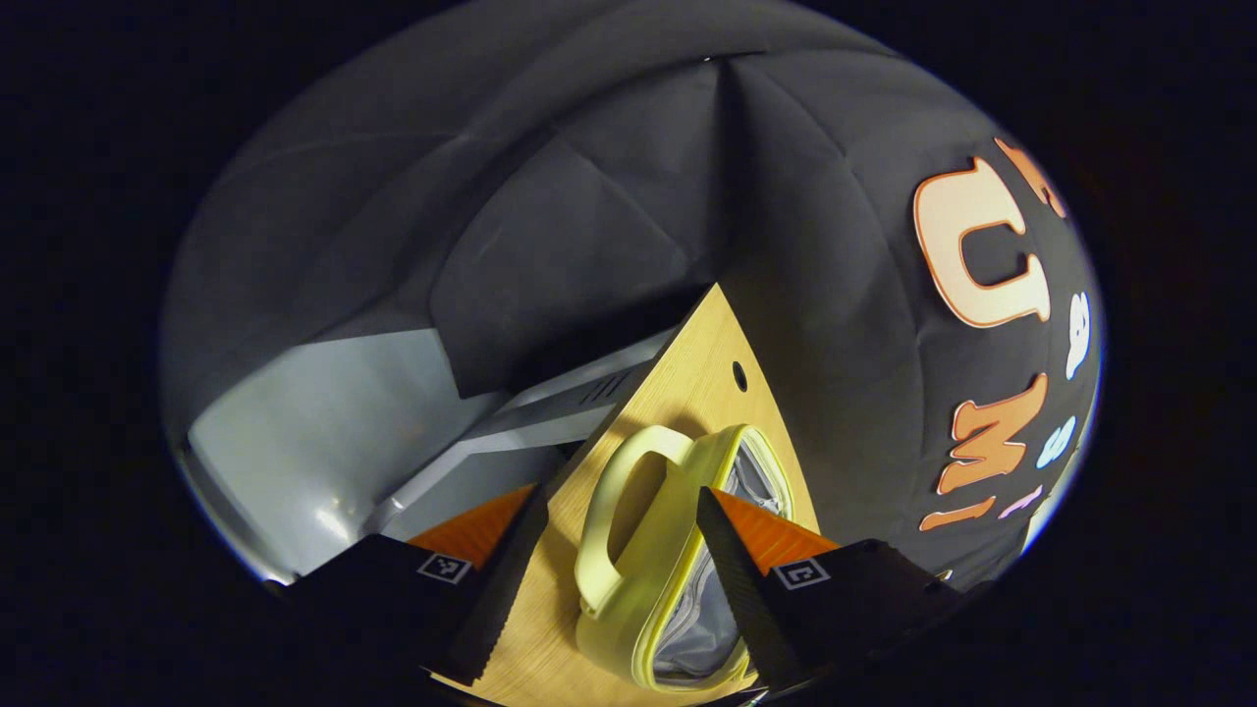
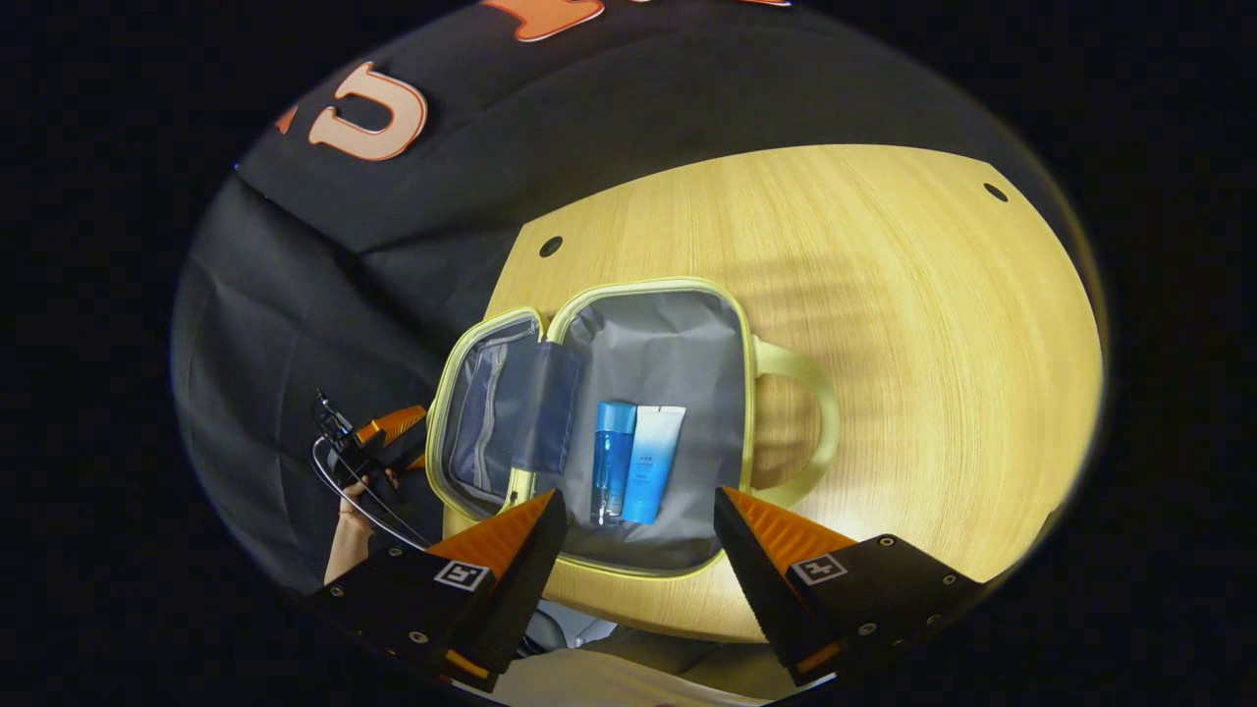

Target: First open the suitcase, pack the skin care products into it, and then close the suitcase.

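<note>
Suitcase (image 2: 678, 344) lies open, soft-sided, tube (image 2: 653, 462) and bottle (image 2: 611, 457) inside; both grippers (image 2: 638, 520) (image 1: 619, 535) gape empty; lid rim looks best to grasp.

A wooden table (image 2: 913, 324) stands beside grey furniture (image 1: 324, 432).

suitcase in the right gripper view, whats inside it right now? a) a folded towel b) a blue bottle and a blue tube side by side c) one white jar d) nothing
b: in the right gripper view the open suitcase lies flat on the table, and on its grey lining a blue bottle and a lighter blue tube lie next to each other.
</note>
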